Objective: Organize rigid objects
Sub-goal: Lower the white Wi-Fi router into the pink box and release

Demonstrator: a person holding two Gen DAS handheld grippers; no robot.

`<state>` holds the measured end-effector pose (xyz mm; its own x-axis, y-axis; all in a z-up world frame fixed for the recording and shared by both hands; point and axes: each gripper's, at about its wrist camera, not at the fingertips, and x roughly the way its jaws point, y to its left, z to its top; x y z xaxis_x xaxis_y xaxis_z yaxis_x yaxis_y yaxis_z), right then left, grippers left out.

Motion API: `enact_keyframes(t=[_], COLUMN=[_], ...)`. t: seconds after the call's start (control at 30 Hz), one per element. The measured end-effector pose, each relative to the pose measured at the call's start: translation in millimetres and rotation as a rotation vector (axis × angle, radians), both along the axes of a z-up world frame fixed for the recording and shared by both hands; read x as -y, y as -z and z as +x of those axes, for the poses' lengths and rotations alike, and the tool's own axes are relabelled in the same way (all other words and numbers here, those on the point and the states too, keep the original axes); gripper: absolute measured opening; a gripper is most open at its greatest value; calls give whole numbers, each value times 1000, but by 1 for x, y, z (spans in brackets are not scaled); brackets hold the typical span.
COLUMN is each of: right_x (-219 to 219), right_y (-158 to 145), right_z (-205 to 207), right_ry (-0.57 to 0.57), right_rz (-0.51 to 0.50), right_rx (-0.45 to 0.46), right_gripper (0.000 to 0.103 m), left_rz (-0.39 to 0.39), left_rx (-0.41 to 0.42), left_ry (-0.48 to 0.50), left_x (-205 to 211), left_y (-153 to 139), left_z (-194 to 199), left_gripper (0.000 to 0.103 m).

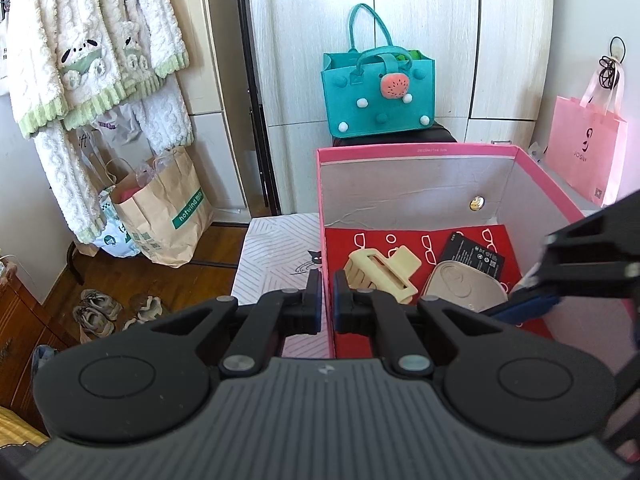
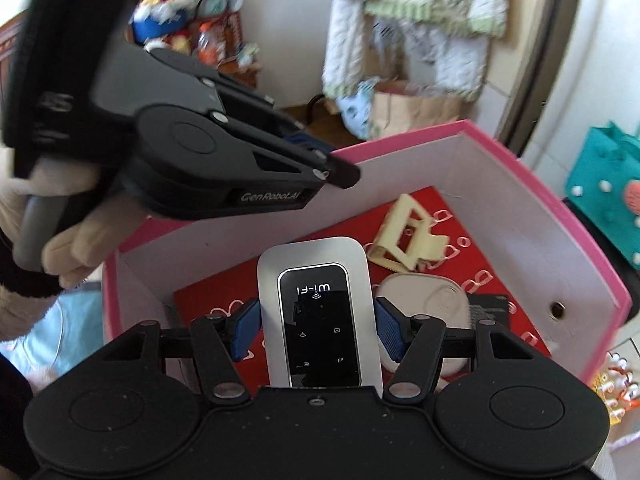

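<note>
Left gripper point(image 1: 327, 300) clamped on left wall of pink box point(image 1: 412, 150), one finger inside, one outside. Right gripper point(image 2: 316, 326) grips silver Wi-Fi router point(image 2: 318, 320) by its long sides, pads pressing, held above box interior (screen facing camera). On red liner point(image 1: 404, 246) at box bottom: cream hair clip point(image 1: 382, 272), beige oval case point(image 1: 464, 286), black battery point(image 1: 472, 256) partly under case. Teal felt bag point(image 1: 378, 92) stands behind box.

The Wi-Fi router point(image 2: 318, 316) shows a glossy black face in a smooth silvery shell, the pink box point(image 1: 400, 151) looks like matt cardboard (white inside), and the hair claw point(image 1: 380, 270) smooth cream plastic.
</note>
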<state>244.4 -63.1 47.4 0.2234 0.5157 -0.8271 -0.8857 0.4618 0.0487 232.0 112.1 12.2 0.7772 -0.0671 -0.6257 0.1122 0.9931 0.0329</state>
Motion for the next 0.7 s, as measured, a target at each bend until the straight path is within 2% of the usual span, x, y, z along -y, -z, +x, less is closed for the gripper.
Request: enact_keyframes(t=[0.27,0.43,0.57,0.7], right_x=[-30,-40,-42,-35], right_y=[8,10,13,8], right_z=[13,18,26,29], right_ry=[-50,-59,-35,12], right_rz=[-115,-131,-124,-77], right_rx=[-23,-30,-36,37], right_gripper=[64,64,64,66], left_rz=[-50,0,1,-7], left_rx=[-20,1,-3,-10], left_ry=[5,6,7,9], left_x=[-8,1,1,0], left_y=[1,0,0,1], left_z=[3,1,1,1], left_gripper=[5,5,5,5])
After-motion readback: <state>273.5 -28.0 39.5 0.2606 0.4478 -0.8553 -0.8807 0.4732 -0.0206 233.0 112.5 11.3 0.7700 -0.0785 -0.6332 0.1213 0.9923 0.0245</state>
